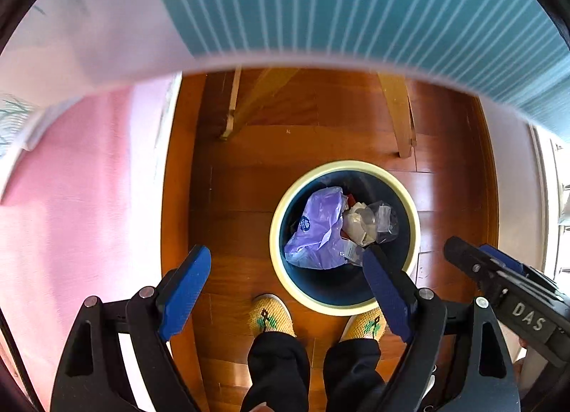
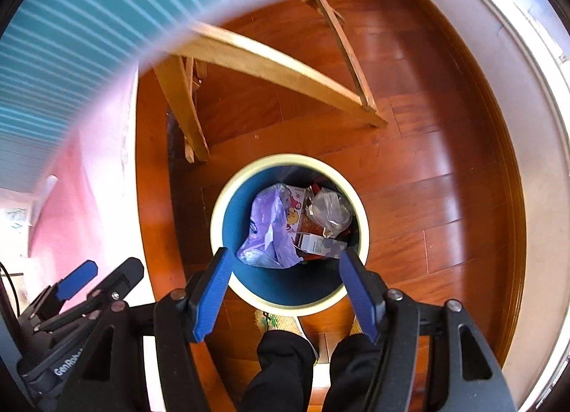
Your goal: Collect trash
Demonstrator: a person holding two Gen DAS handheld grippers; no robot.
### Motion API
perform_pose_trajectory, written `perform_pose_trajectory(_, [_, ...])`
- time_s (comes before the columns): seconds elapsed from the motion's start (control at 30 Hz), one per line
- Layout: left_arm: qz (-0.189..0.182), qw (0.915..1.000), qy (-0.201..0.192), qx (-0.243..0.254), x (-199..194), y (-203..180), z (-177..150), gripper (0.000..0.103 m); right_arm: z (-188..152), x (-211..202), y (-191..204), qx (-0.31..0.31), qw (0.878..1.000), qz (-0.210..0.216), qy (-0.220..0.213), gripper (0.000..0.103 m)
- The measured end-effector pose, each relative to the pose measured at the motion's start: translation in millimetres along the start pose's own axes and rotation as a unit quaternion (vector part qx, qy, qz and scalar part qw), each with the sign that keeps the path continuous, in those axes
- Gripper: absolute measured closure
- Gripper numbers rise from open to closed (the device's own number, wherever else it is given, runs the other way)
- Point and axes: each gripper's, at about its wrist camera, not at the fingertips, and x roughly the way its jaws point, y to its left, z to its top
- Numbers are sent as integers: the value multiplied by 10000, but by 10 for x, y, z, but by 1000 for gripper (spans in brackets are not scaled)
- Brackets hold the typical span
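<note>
Jaws of both my left gripper and right gripper stand apart and empty above the cream-rimmed round blue bin, so I lift clear without clipping its rim and go for more trash.

Bin: being seen straight below the right gripper, standing on the floor.
Bag: lying in the bin, left side.
Clear wrapper: lying in the bin, right of the bag.
Table legs: standing beyond the bin.
Slippers: placed just before the bin.
Left gripper: hanging left of the bin's middle.
</note>
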Motion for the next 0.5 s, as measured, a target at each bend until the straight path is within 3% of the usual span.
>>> perform_pose_trajectory(0.23, [-32,9998,-170,3,-505,26,60,17,-35,-524,145,-49,9998,38,-201,40])
perform_pose_trajectory(0.5, [-50,9976,-679,115,-1366,-2,159,17,-56,-1374,362,-215,9964,76,-819,40])
